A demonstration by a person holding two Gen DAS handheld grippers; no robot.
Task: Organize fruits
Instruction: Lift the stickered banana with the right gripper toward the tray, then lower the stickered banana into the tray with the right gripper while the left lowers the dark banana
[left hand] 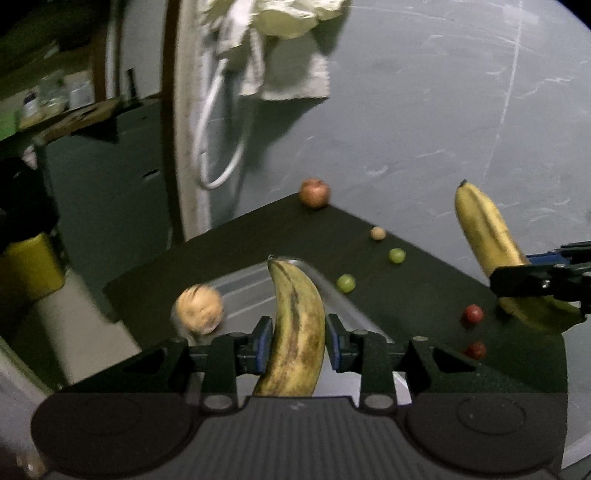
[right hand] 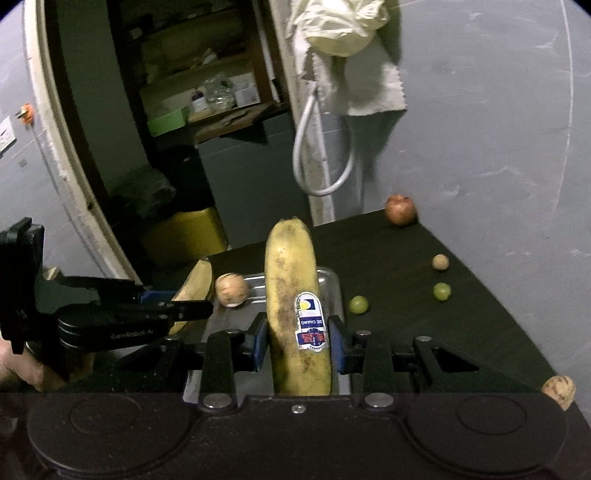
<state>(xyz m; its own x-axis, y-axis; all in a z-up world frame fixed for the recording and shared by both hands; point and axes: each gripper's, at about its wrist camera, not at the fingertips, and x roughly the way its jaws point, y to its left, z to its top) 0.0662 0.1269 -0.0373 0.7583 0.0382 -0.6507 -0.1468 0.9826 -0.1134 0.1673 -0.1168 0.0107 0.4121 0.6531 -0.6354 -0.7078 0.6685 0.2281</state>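
Over the metal tray (left hand: 255, 280), the left hand-held gripper (left hand: 298, 343) grasps a spotted banana (left hand: 297, 325); lower it flat beside the walnut (left hand: 199, 309) resting in the tray. Right of the tray, the right hand-held gripper (right hand: 298, 343) clamps a second banana (right hand: 291, 273), whose sticker (right hand: 310, 321) reads "DE CHANG". The gripper body reads "GenRobot.AI".

Pale cloth bag (right hand: 340, 29) hangs high on grey wall (right hand: 498, 129), a white towel (right hand: 373, 92) draped under it and a looped white cable (right hand: 321, 162) dangling below. Through the doorway, cluttered wooden shelves (right hand: 207, 96) hold small jars and boxes. Yellow container (right hand: 188, 232) sits on the floor beside the dark tabletop (right hand: 461, 325), near a black bag (right hand: 144, 192).
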